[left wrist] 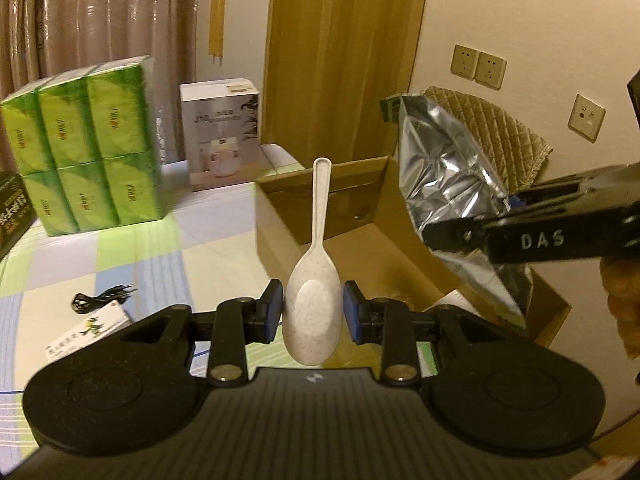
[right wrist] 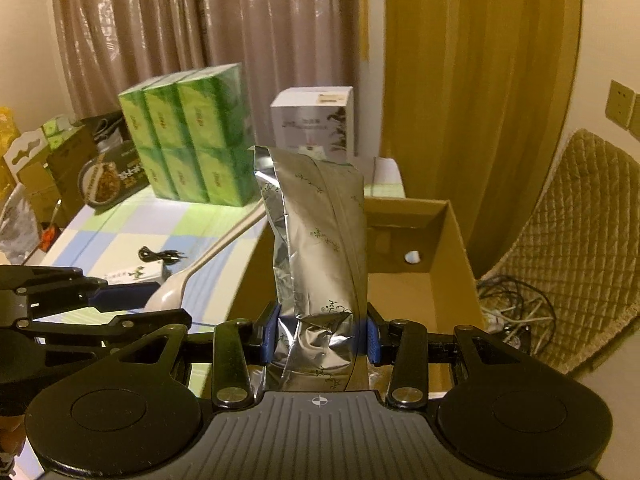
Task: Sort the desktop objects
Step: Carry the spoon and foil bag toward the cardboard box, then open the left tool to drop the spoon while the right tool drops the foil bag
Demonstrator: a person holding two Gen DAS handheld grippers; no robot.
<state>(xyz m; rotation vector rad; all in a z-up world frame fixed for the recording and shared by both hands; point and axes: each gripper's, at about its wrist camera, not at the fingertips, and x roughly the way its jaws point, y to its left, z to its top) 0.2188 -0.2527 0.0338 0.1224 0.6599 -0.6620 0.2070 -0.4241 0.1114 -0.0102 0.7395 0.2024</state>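
L claw [left wrist: 313, 312] grips spoon [left wrist: 314, 296], R claw [right wrist: 320, 334] grips foil bag [right wrist: 320, 248]

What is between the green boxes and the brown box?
In the left wrist view, the white box stands between the green boxes and the brown box, farther back, with bare checked cloth in front.

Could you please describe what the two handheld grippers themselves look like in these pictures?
Both match: the left gripper and right gripper have black bodies with two round discs, black linkage bars with silver rivets, blue fingertip pads, and a ribbed grey deck bearing a small crosshair mark. The right gripper's side shows white lettering, "DAS".
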